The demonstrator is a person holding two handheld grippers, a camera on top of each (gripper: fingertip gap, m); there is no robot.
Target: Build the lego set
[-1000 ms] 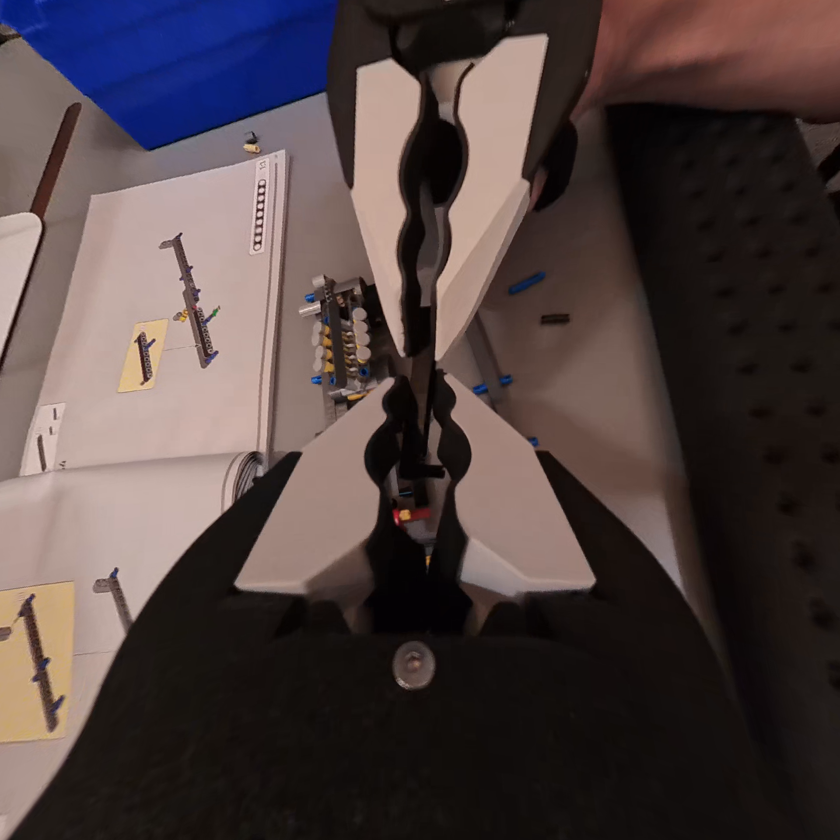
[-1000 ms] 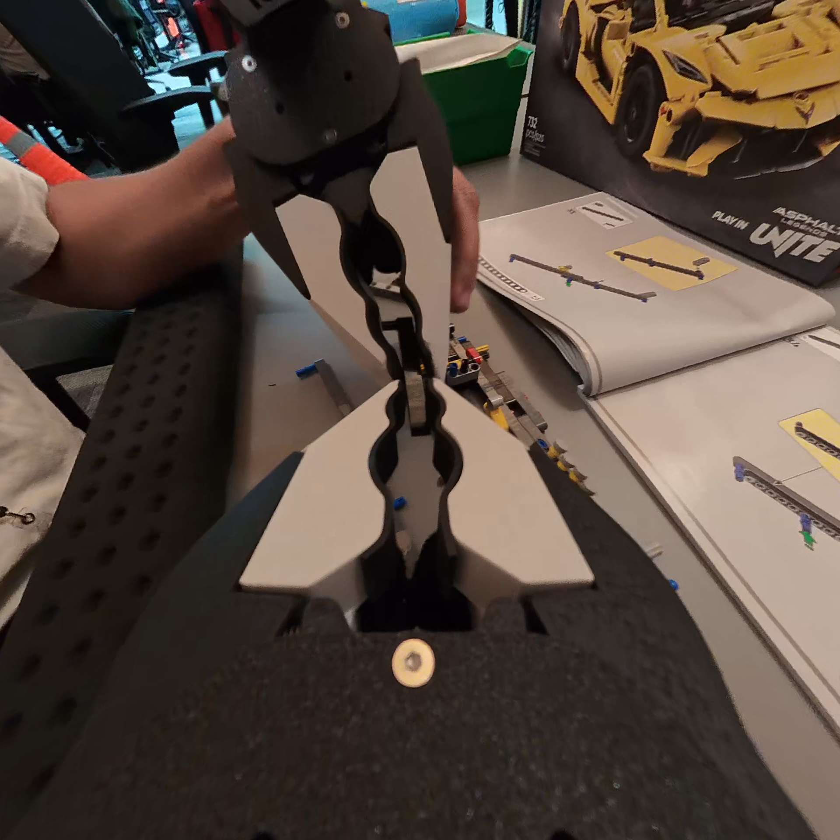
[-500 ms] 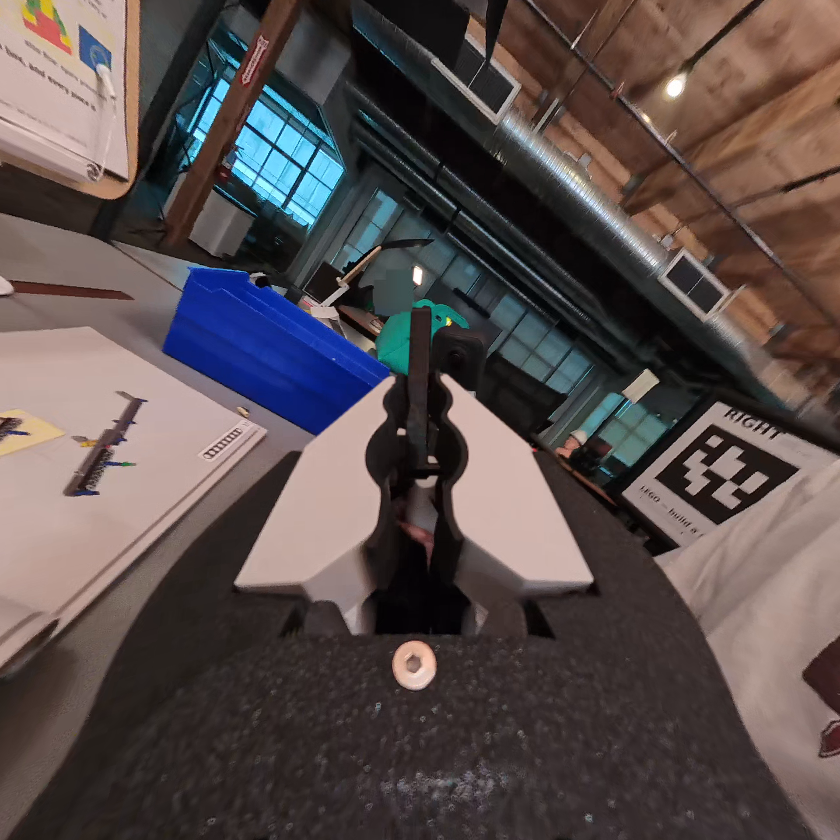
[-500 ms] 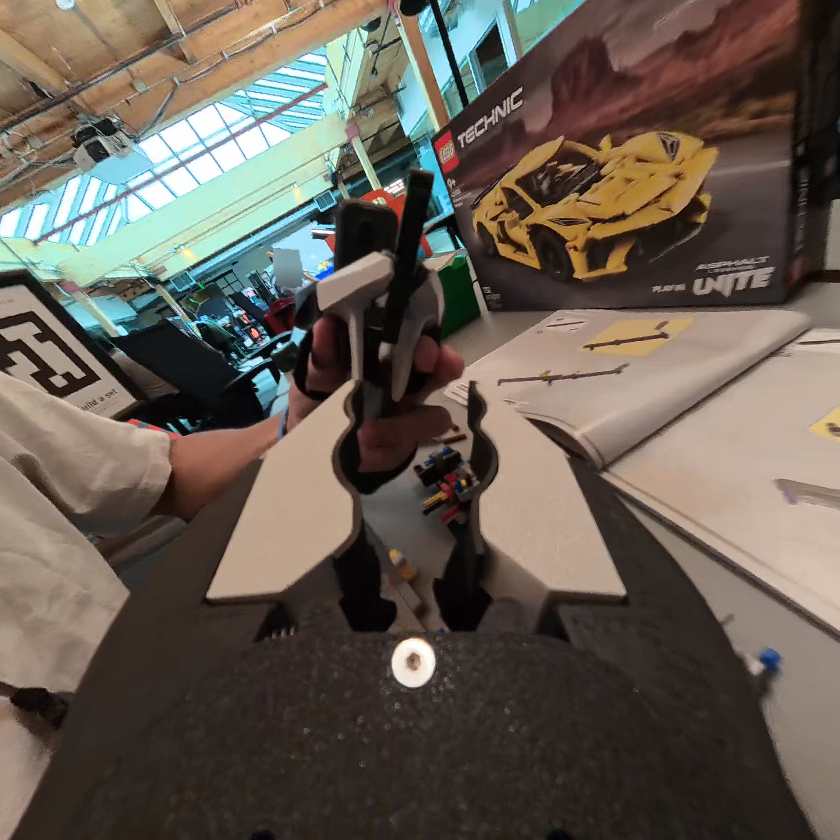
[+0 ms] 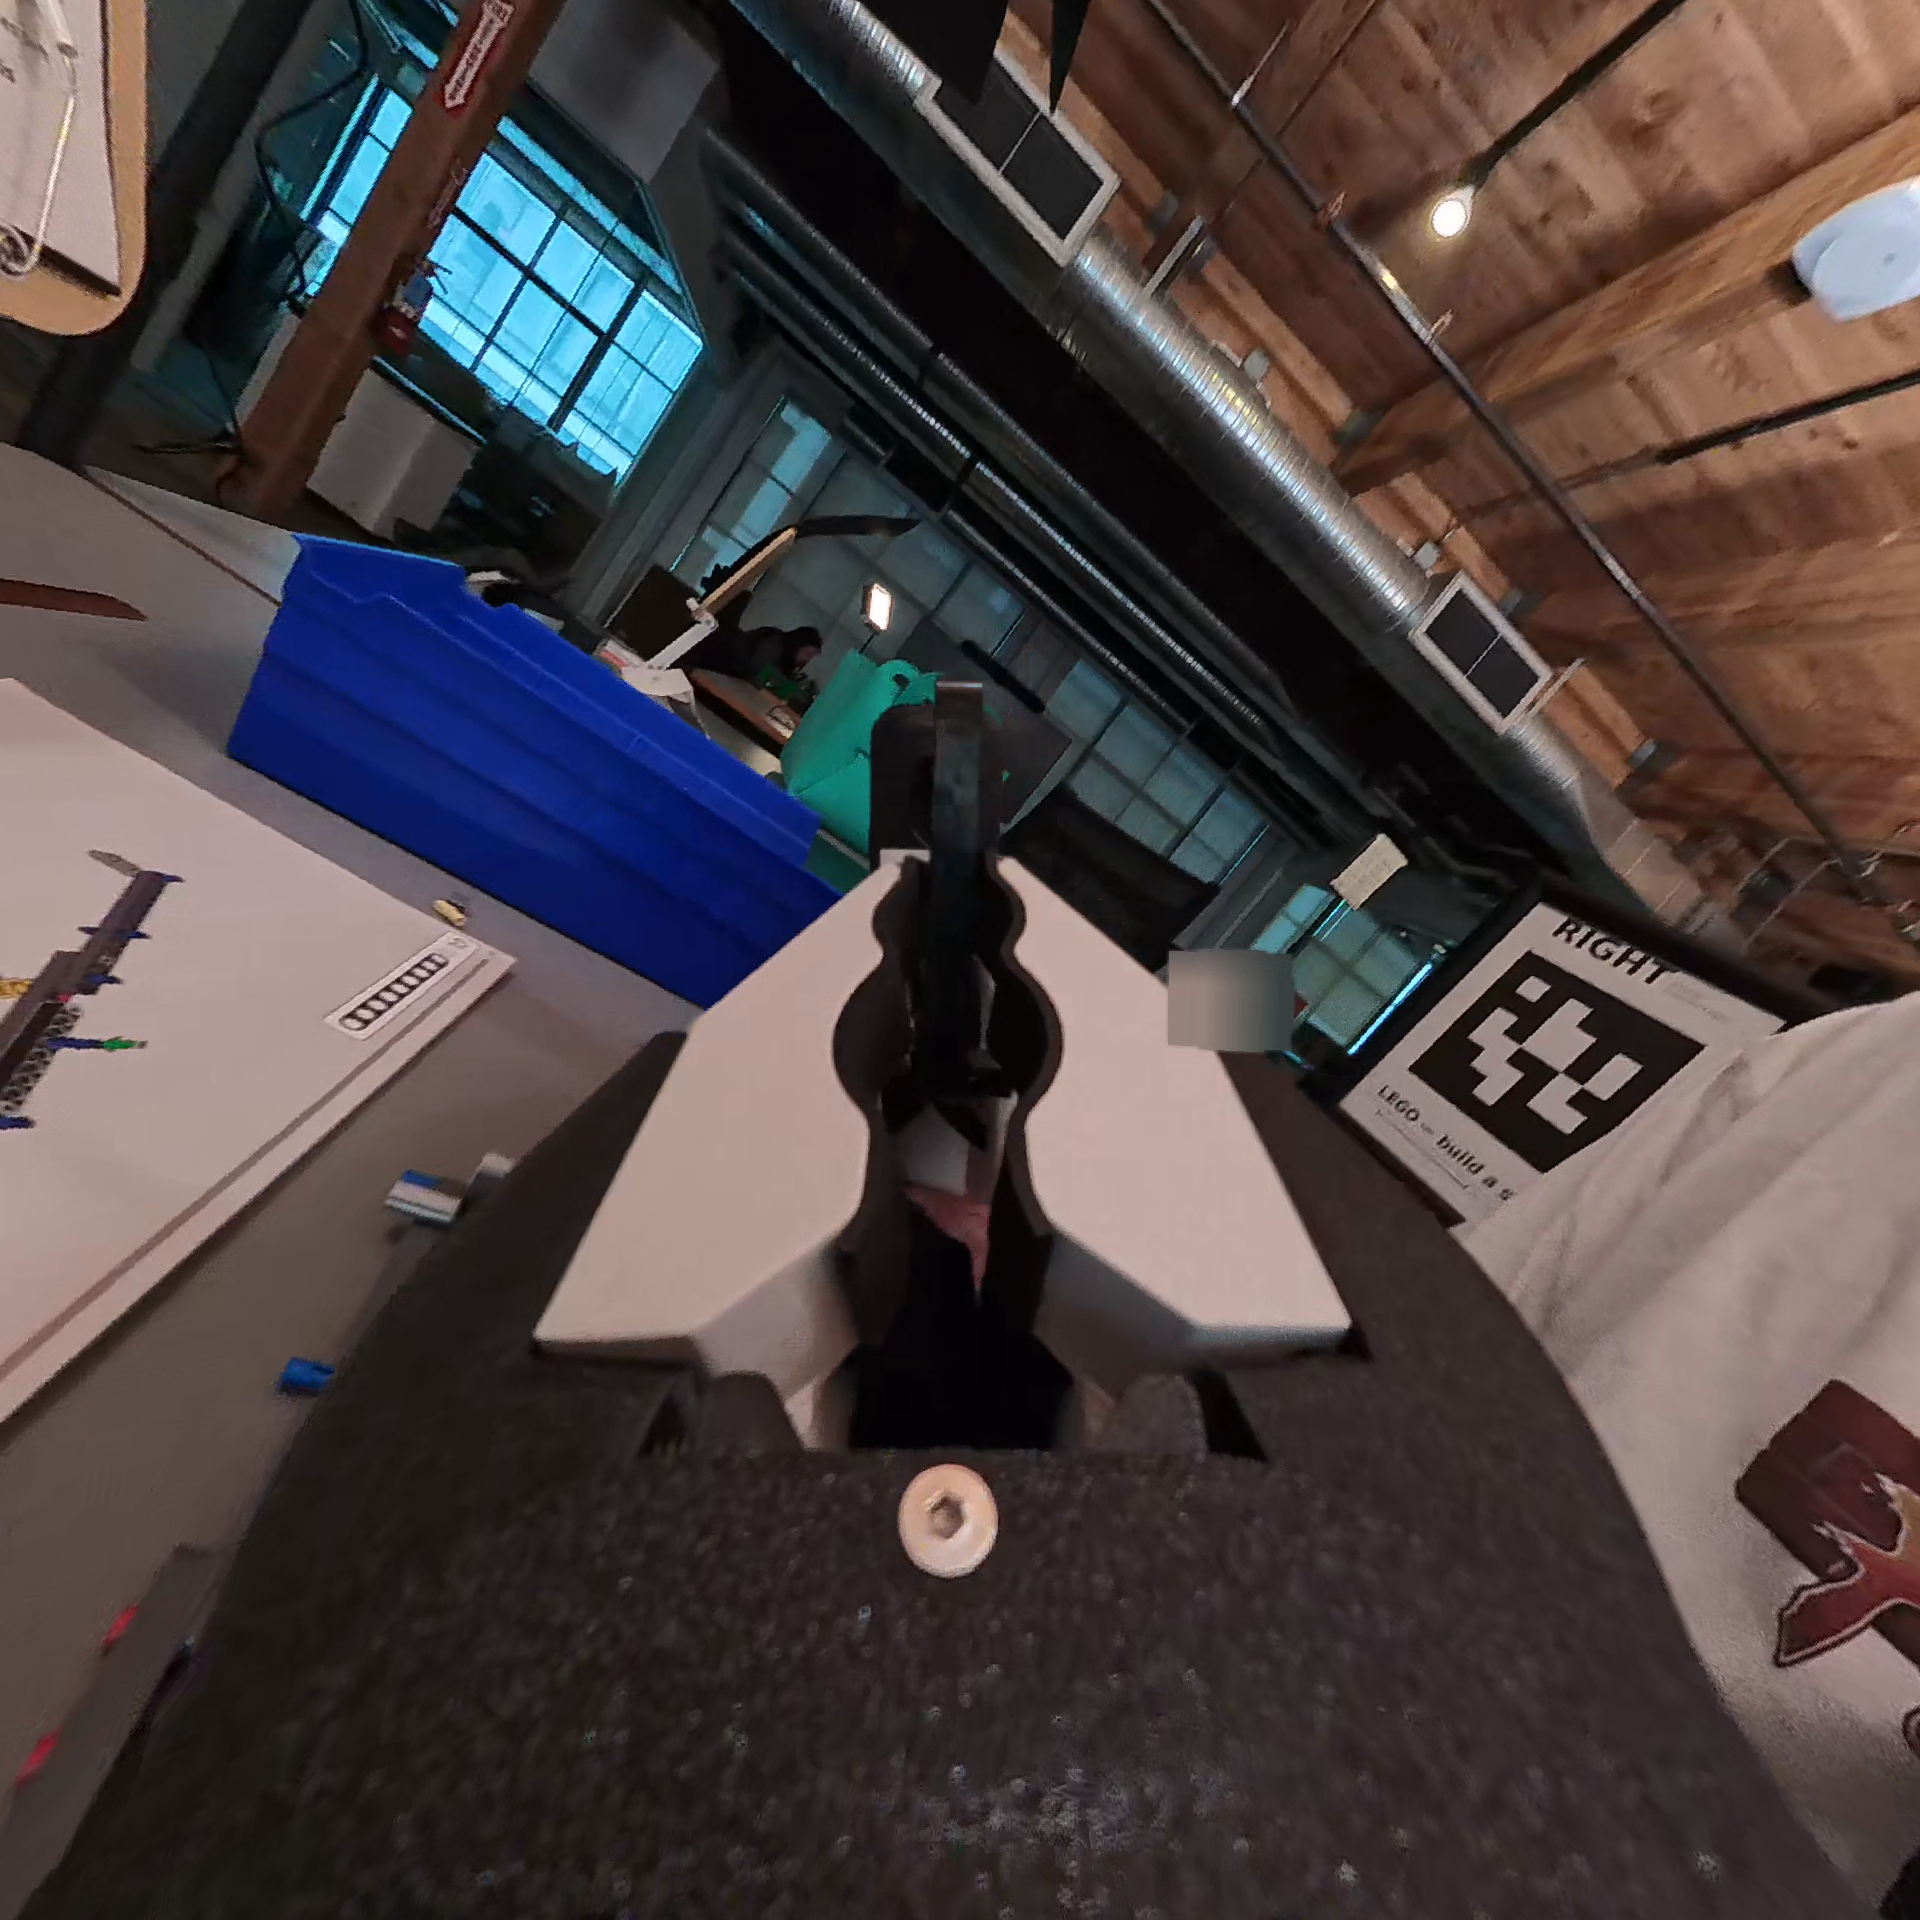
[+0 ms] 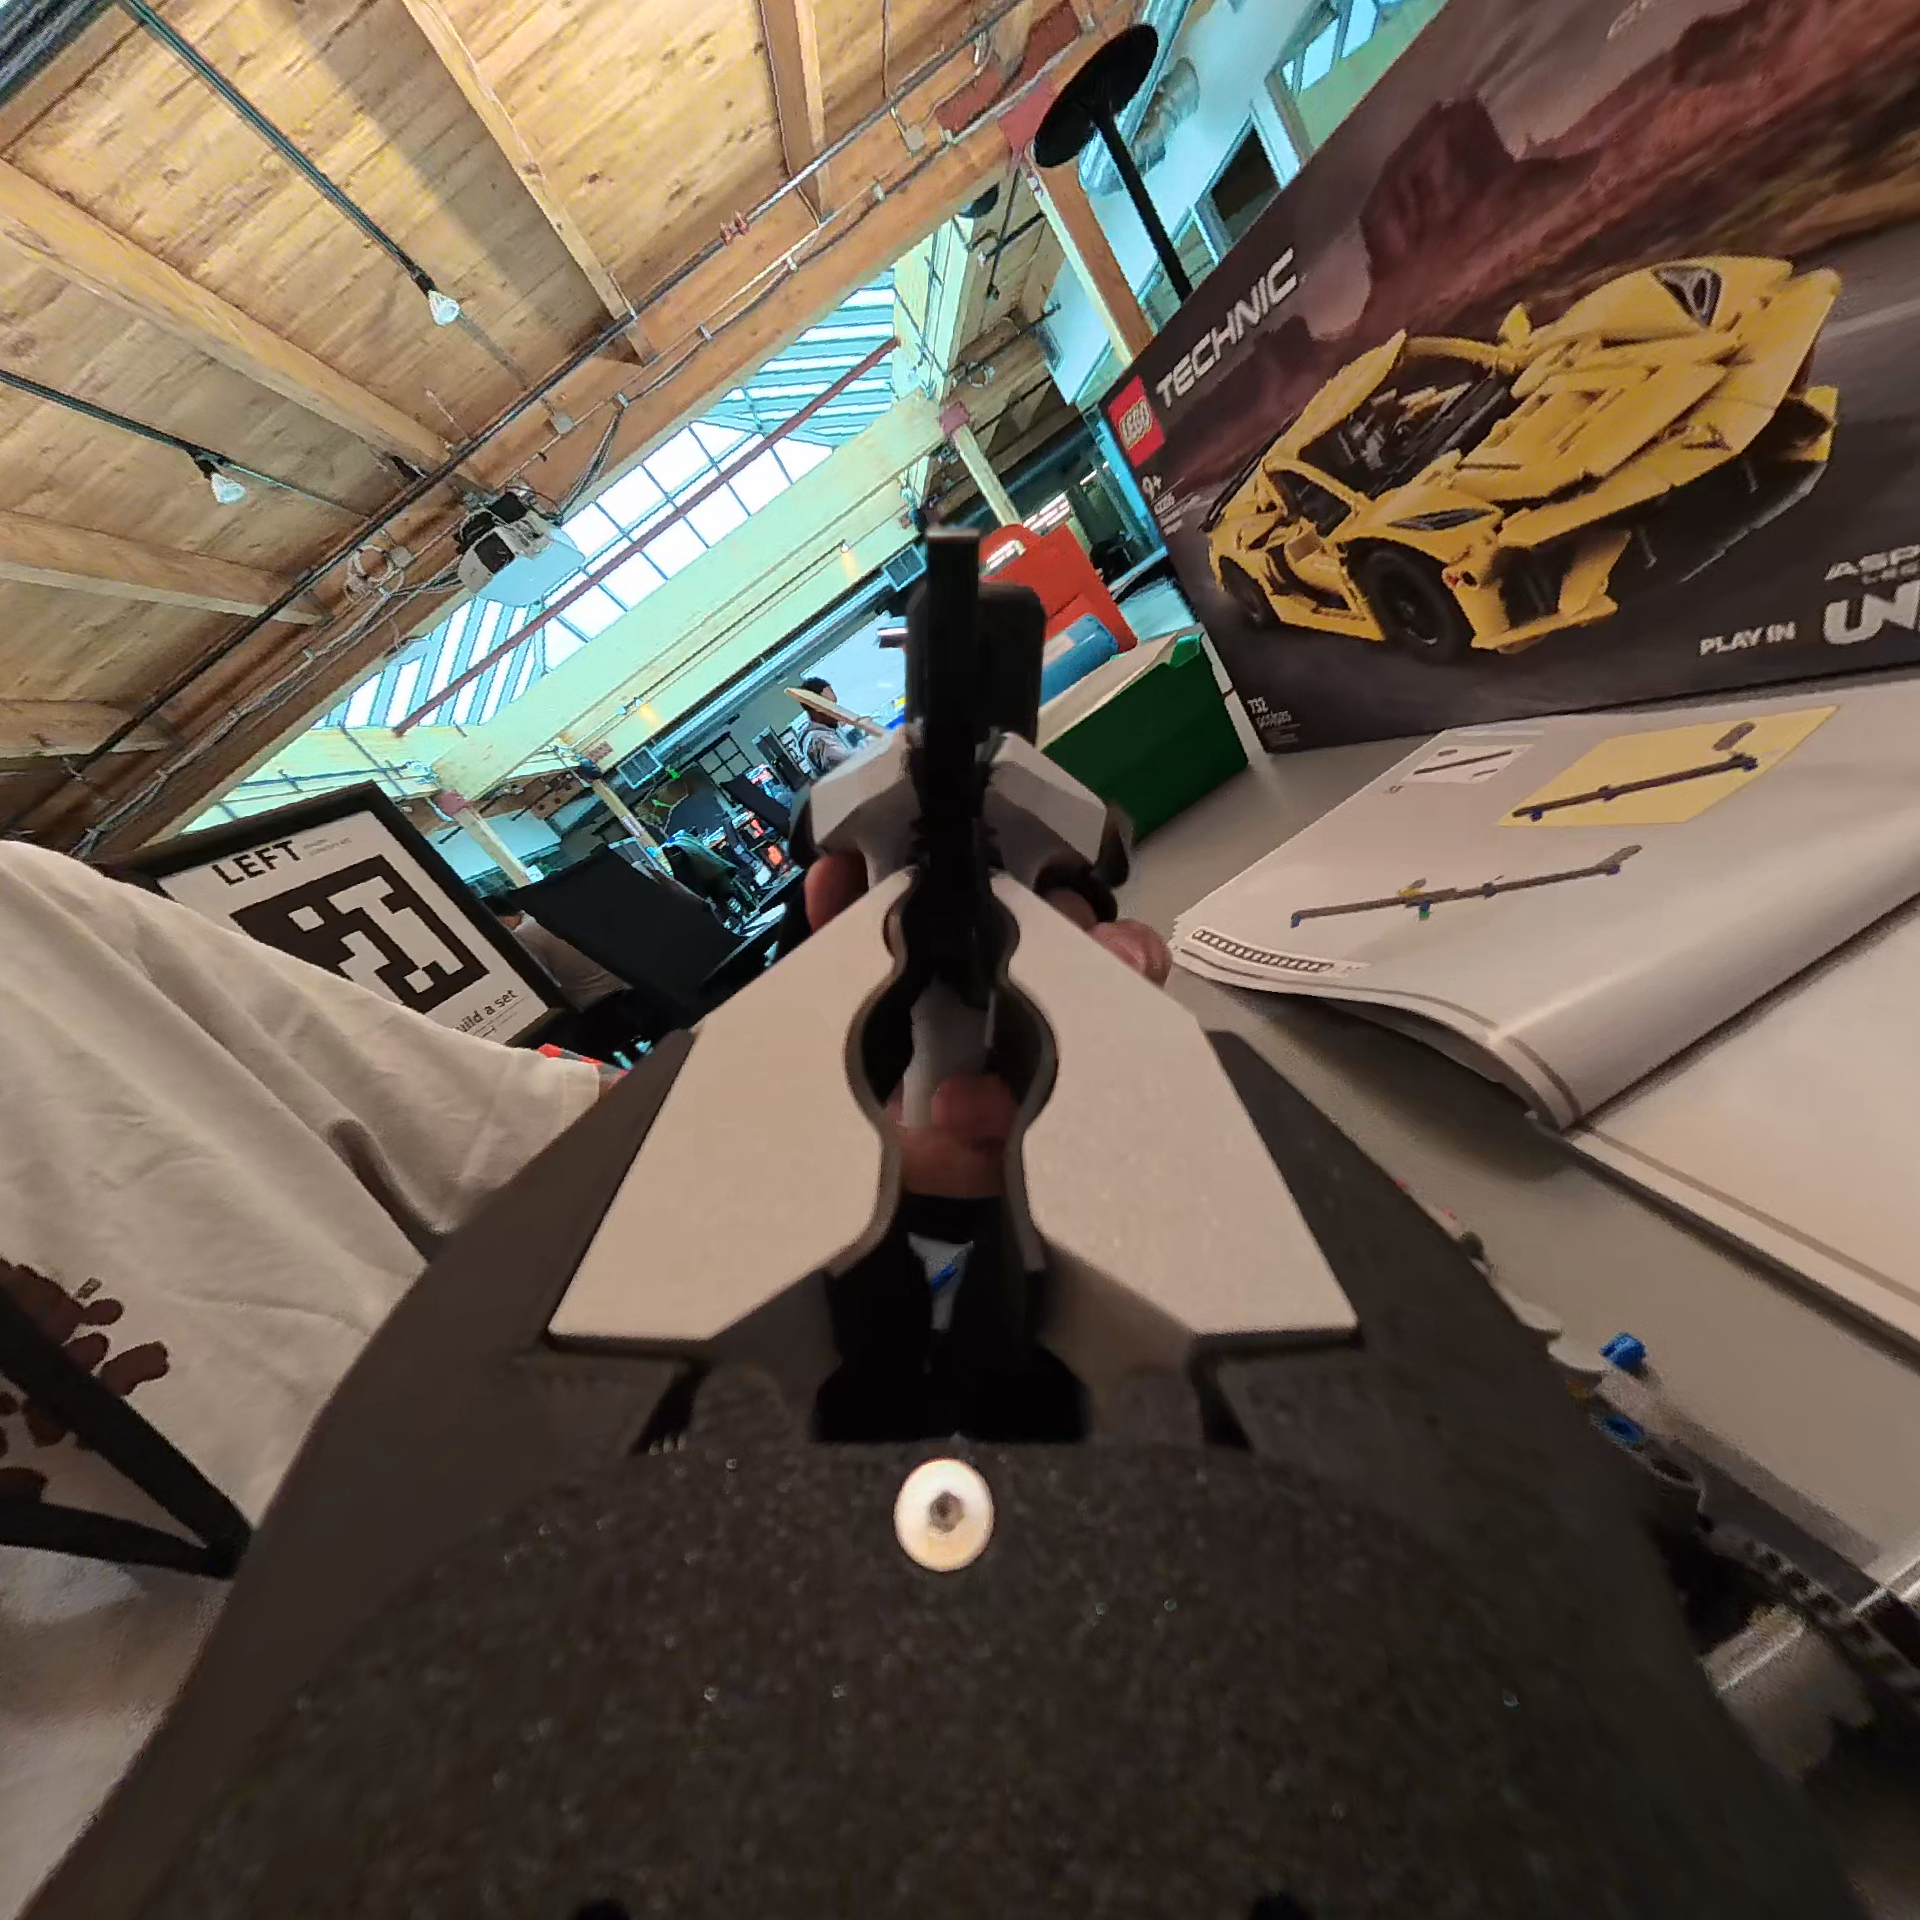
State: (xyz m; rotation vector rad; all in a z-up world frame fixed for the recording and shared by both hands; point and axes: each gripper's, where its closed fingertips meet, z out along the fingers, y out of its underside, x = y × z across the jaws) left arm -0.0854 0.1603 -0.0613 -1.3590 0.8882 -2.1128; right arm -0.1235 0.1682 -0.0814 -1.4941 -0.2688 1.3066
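A long black lego beam (image 5: 956,790) stands upright between the fingertips of my left gripper (image 5: 951,883), which is shut on it. In the right wrist view the same beam (image 6: 951,665) rises from between the tips of my right gripper (image 6: 951,894), whose jaws are closed narrowly around it. The left gripper (image 6: 956,805), held by a hand, shows just beyond and grips the beam from the opposite side. Both grippers are raised off the table and tilted up towards the ceiling. The beam's lower end is hidden between the fingers.
An open instruction booklet (image 5: 208,987) (image 6: 1558,935) lies on the grey table. A blue bin (image 5: 499,748) stands behind it. The set's box (image 6: 1507,468) and a green bin (image 6: 1143,748) stand at the back. Loose blue pins (image 5: 307,1374) (image 6: 1621,1351) lie on the table. The person's white shirt (image 6: 208,1091) is close. My two grippers' fingertips are within a few centimetres of each other.
Both grippers tilted up from the table with the black beam. The right gripper opened half a second ago and has now closed on the beam held by the left.
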